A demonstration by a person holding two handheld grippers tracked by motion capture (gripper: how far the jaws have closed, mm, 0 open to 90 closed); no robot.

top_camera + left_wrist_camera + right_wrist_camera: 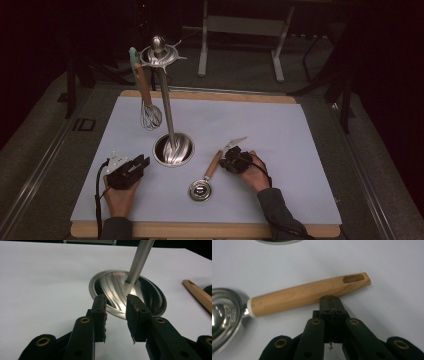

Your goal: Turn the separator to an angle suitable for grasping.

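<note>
Job (my read): hang the scoop [201,190] on the stand [167,107] next to the whisk [148,107]. Not picked up yet.

Scoop position: flat on the white mat [280,150], near the front edge, between your 2 hands, just right of the stand's base dish [173,150].

Long axis: in the high view, bowl low-left, wooden handle [312,291] running up-right toward your right hand. In the right gripper view the handle lies crosswise to the jaws, bowl [223,315] at the left, slotted hanging end [353,278] at the right.

Right gripper [331,301]: jaws pressed together, nothing between them. Tips sit right at the near side of the handle, about mid-length; I can't tell if they touch.

Left gripper [116,315]: jaws spread, empty. Pointed at the near rim of the base dish, with the pole [140,261] rising behind.

Nearer hand: right, by far. The left is well apart from the scoop, across the dish.

Key relation: handle is dead ahead of your right jaws and square to them, so a straddle grip fits without turning the wrist.

Next (judgement): spread the right jaws, ease forward over the handle, pinch mid-length, and leave the slot end free for the hook.

Risk: closed tips nudging the round handle could roll or skid it.
</note>
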